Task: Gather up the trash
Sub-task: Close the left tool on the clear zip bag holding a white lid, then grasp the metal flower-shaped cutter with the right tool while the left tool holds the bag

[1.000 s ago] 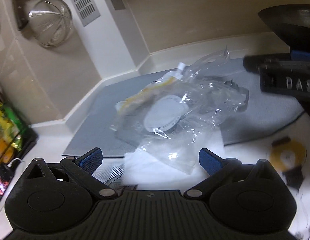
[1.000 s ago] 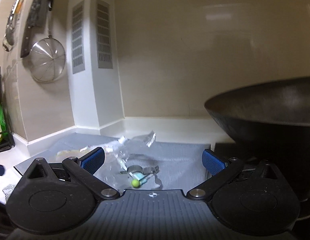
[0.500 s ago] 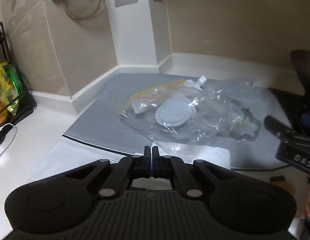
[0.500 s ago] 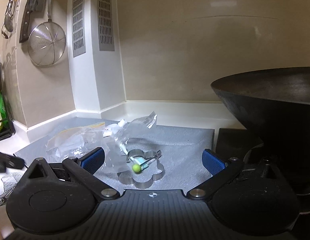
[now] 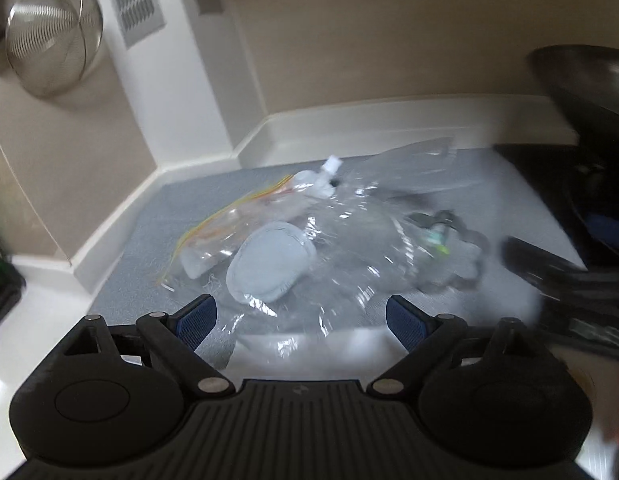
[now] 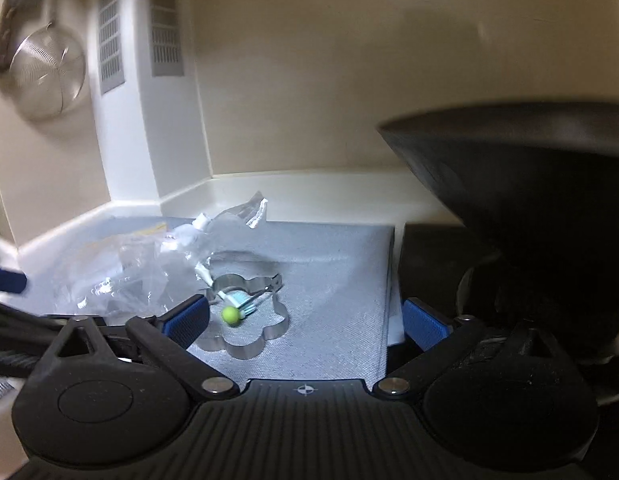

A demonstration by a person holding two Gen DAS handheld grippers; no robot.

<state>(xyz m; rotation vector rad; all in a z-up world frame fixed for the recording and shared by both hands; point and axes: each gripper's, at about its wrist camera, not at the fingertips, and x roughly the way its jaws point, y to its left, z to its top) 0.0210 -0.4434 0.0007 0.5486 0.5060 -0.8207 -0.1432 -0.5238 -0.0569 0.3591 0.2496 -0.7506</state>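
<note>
We judge task barely begun: clear plastic bag [image 5: 309, 248] lies loose on desk mat [image 5: 149, 232]. Left claw [image 5: 301, 320] opening over bag's near edge, pinching nothing. Right claw [image 6: 305, 320] spread, empty.

My left wrist view is motion-blurred throughout. The clear plastic bag [image 5: 333, 248] smears over the flower-shaped metal ring [image 5: 465, 256], whose outline I cannot trace there. My right hand-held gripper [image 5: 565, 280] enters from the right edge as a dark streak; its lettering is unreadable. The wok [image 5: 589, 84] is cut off by the right edge in both views. The strainer [image 6: 45, 76] is blurred, its handle cut off at the top.
</note>
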